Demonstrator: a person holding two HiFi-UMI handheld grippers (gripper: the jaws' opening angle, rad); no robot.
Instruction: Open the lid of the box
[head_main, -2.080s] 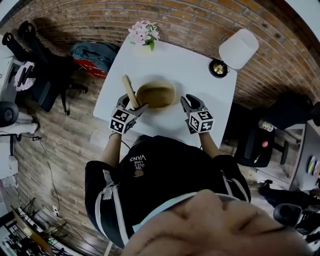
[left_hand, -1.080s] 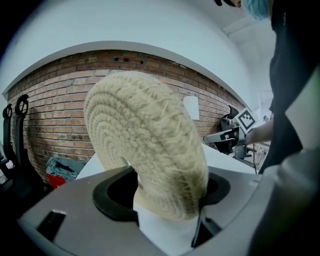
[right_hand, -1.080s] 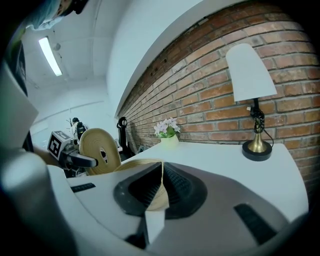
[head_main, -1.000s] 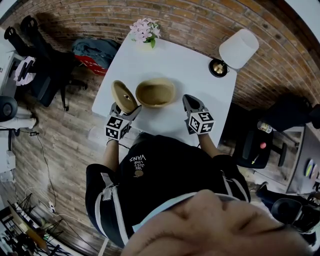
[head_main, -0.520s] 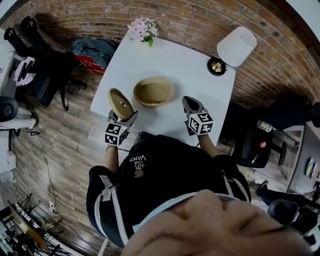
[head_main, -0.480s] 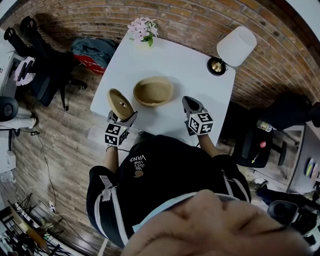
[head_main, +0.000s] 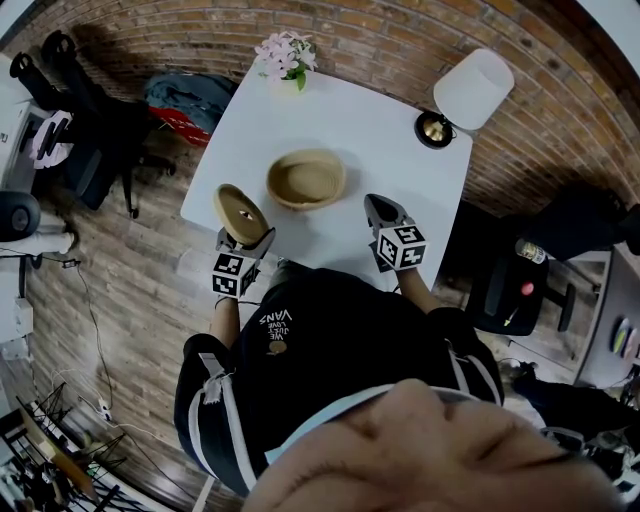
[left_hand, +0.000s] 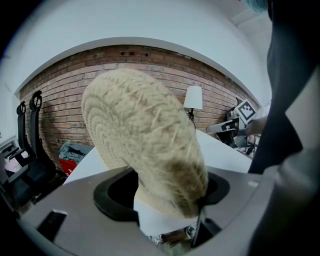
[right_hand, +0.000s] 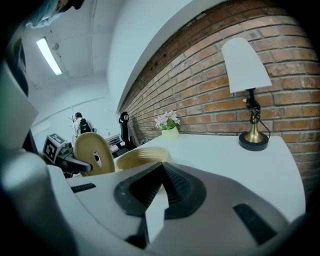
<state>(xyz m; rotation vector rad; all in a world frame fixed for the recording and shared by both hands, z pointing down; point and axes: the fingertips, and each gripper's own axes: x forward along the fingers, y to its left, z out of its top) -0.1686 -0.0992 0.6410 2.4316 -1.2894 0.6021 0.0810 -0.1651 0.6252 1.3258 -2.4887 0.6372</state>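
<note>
The left gripper (head_main: 248, 238) clasped the woven lid (head_main: 238, 210), which was tilted on edge at the left edge of the white table (head_main: 350, 115). In the left gripper view the lid filled the middle, hiding the fingertips and the box. The box (head_main: 306, 182) stood open in the table's near half, apart from the lid. The right gripper (head_main: 378, 208), jaws pressed together on nothing, was right of the box. The person's torso cut off the near edge. Bare tabletop lay beyond the box, up to the flowers (head_main: 285, 60) and the lamp (head_main: 472, 88) at the far corners.
</note>
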